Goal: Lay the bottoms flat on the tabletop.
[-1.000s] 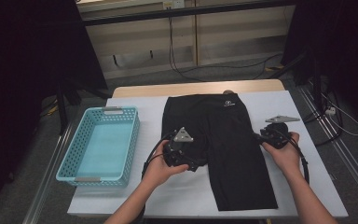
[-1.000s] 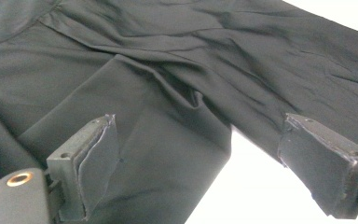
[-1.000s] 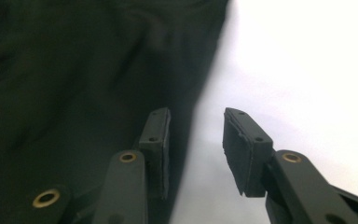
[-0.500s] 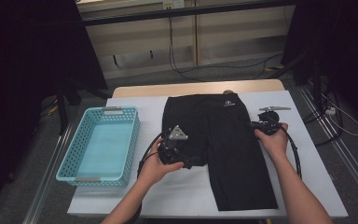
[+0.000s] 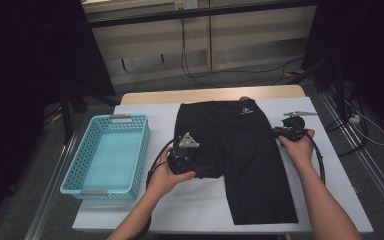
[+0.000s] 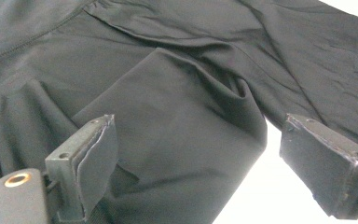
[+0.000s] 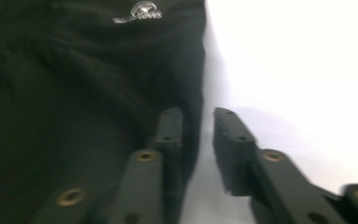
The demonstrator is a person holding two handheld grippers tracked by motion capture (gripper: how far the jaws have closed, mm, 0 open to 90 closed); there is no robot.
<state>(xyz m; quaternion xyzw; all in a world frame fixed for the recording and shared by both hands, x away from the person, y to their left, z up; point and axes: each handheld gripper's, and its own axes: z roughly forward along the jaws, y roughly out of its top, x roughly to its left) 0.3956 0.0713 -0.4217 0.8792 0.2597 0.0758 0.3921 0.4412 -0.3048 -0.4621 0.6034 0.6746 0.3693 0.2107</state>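
High view: black stretch-fabric shorts lie flat on the white table, long axis running away from the person. Right gripper at the shorts' right edge, jaws just opening after closing, a narrow gap astride the hem. Left gripper spread wide over the folded left leg, smooth matte cloth.

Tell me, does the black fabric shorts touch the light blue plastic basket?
Apart. In the high view, white table shows between the shorts and the basket.
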